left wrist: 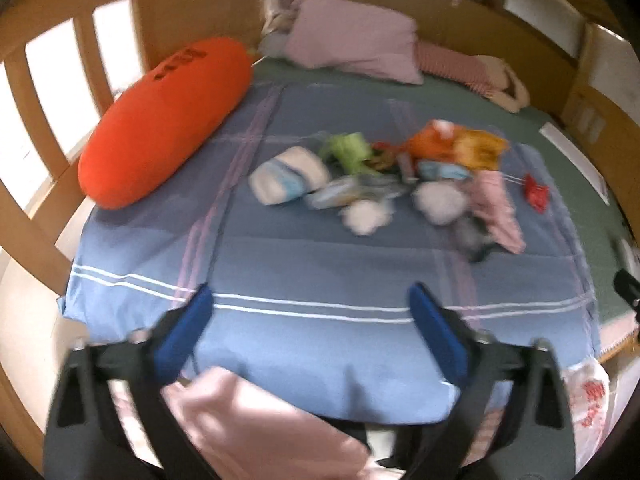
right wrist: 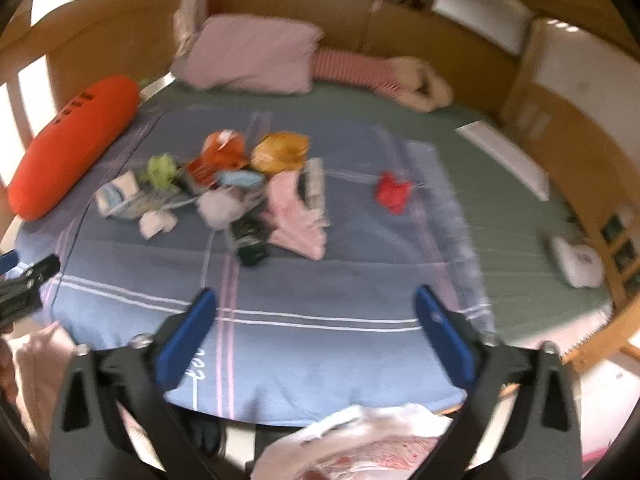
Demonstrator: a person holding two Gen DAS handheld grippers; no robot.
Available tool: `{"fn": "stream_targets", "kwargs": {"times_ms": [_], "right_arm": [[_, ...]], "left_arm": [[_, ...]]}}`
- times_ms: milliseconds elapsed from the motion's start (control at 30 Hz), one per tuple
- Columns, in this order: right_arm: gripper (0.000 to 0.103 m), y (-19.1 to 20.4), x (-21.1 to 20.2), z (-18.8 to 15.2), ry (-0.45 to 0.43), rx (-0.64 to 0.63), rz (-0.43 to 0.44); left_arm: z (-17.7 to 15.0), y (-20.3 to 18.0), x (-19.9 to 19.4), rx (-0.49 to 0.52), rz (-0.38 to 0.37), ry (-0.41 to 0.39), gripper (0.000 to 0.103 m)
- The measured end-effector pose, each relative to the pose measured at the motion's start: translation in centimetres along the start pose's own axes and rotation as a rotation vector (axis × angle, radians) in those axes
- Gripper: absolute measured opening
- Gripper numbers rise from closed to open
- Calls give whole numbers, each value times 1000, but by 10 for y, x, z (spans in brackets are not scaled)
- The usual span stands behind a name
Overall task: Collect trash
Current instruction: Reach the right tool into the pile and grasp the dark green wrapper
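A pile of trash (left wrist: 384,176) lies on the blue blanket (left wrist: 320,264) in the middle of the bed: wrappers, crumpled tissues, a green scrap, orange packets, a pink piece. It also shows in the right wrist view (right wrist: 224,188). A red wrapper (right wrist: 394,192) lies apart to its right, also in the left wrist view (left wrist: 536,192). A white plastic bag with red print (right wrist: 360,440) sits below the bed's near edge, also at the left view's right edge (left wrist: 588,400). My left gripper (left wrist: 310,304) and right gripper (right wrist: 316,304) are both open and empty, above the blanket's near end.
An orange bolster (left wrist: 164,120) lies along the left of the bed. A lilac pillow (left wrist: 352,40) and a striped plush (left wrist: 464,68) lie at the head. Wooden rails (left wrist: 80,56) enclose the bed. A white pouch (right wrist: 578,264) lies on the green sheet at right. Pink cloth (left wrist: 256,432) is close below.
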State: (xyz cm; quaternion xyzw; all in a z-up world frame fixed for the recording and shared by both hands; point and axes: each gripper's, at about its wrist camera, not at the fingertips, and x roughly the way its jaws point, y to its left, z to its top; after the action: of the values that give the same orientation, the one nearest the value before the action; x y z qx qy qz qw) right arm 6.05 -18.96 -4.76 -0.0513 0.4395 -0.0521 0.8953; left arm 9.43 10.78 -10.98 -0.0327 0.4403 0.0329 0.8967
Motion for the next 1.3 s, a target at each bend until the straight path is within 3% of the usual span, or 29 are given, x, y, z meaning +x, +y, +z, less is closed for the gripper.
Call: {"fn": "stream_targets", "kwargs": {"times_ms": [67, 133, 200, 300, 367, 467, 633, 700, 767, 867, 1167, 1300], "right_arm": [[63, 6, 22, 14, 39, -26, 35], [58, 15, 44, 27, 67, -56, 59], [58, 33, 67, 39, 94, -120, 69], [59, 57, 114, 53, 181, -190, 98], [63, 73, 144, 56, 217, -242, 49], [68, 84, 184, 58, 285, -273, -6], [69, 92, 221, 52, 362, -281, -8], [69, 94, 229, 50, 379, -282, 6], [51, 97, 233, 49, 387, -277, 28], [46, 103, 230, 51, 378, -289, 55], [43, 125, 204, 60, 346, -305, 142], [43, 115, 199, 59, 341, -285, 150]], "left_arm": [[6, 16, 12, -24, 10, 13, 68], [19, 31, 28, -39, -9, 32, 60], [36, 36, 42, -37, -15, 30, 63], [57, 34, 66, -64, -106, 16, 92], [68, 20, 86, -90, -172, 31, 93], [81, -12, 118, -15, -237, 78, 94], [86, -47, 146, 166, -117, 39, 95], [80, -50, 146, 204, -88, 26, 95], [75, -53, 141, 229, -73, 8, 95], [69, -61, 134, 284, -36, -24, 95], [68, -53, 129, 265, -51, -23, 95], [66, -54, 133, 273, -46, -12, 91]]}}
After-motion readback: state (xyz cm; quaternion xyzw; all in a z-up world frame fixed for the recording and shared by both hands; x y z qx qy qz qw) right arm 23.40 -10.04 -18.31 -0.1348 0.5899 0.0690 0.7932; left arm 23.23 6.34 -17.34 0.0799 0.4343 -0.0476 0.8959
